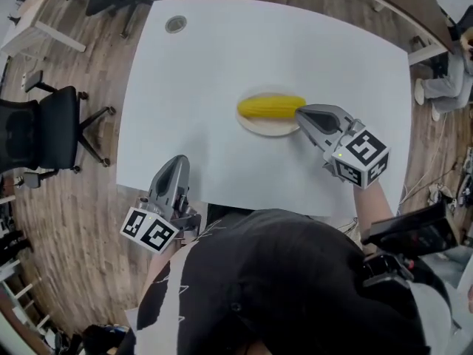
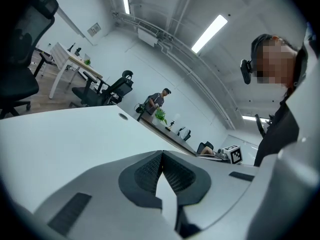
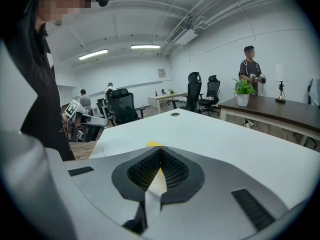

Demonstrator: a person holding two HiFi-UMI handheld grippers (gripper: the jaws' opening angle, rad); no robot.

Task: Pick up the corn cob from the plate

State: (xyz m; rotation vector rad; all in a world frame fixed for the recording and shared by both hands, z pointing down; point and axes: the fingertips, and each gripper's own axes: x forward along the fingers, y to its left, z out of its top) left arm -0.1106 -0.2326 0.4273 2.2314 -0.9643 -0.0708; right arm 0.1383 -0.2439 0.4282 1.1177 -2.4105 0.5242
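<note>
A yellow corn cob (image 1: 270,106) lies across a small beige plate (image 1: 270,129) near the middle of the white table (image 1: 222,65). My right gripper (image 1: 298,112) is shut and empty, its tips at the cob's right end; whether they touch it I cannot tell. In the right gripper view only a sliver of the corn cob (image 3: 154,144) shows past the closed right gripper (image 3: 160,149). My left gripper (image 1: 177,161) hangs at the table's front edge, far from the plate. In the left gripper view the left gripper (image 2: 162,153) is shut with nothing between its pads.
A round cable grommet (image 1: 175,24) sits in the table's far left corner. Black office chairs (image 1: 52,128) stand on the wooden floor to the left. A person (image 3: 250,66) stands by a dark desk with a potted plant (image 3: 243,90) beyond the table.
</note>
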